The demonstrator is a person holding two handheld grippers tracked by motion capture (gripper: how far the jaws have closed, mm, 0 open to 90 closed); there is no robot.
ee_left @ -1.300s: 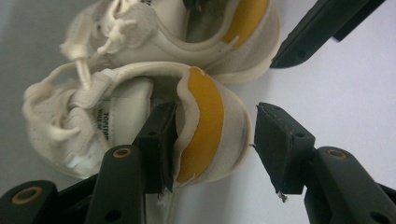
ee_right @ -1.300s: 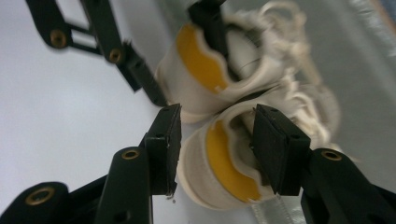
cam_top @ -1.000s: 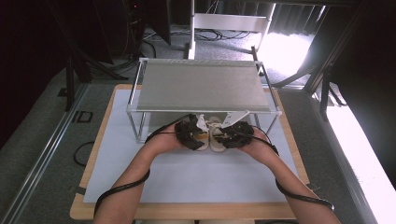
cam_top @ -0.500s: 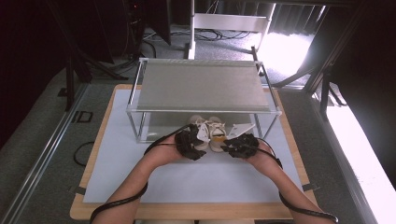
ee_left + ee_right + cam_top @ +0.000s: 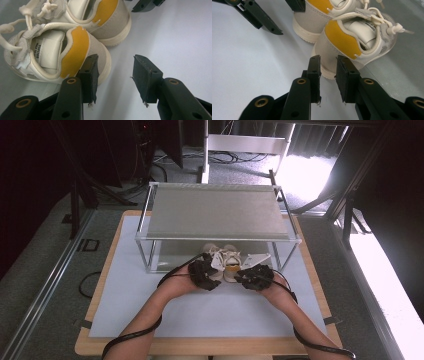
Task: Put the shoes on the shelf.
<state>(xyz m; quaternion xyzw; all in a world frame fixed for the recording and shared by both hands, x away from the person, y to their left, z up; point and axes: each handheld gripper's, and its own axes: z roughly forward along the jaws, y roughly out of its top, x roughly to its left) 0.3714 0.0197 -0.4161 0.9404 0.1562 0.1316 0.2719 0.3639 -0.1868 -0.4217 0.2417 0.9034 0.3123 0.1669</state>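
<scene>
Two small cream shoes with yellow heel tabs stand side by side on the white mat, toes under the rack's front edge. In the high view the left shoe (image 5: 216, 259) and right shoe (image 5: 231, 264) lie just beyond my hands. My left gripper (image 5: 115, 58) is open, with nothing between its jaws; its left jaw is beside the heel of the left shoe (image 5: 50, 55). My right gripper (image 5: 328, 58) is open by a narrow gap and holds nothing, just short of the heel of the right shoe (image 5: 352, 42). From above, the left gripper (image 5: 202, 272) and right gripper (image 5: 255, 276) flank the heels.
A metal-framed rack (image 5: 215, 212) with a flat grey top stands across the far half of the white mat (image 5: 210, 310). A wooden table edge (image 5: 320, 285) borders the mat. Cables trail from both grippers along the forearms.
Both hands have drawn back toward the person, away from the rack. The shoes have stayed at the rack's front and now stand free of the jaws.
</scene>
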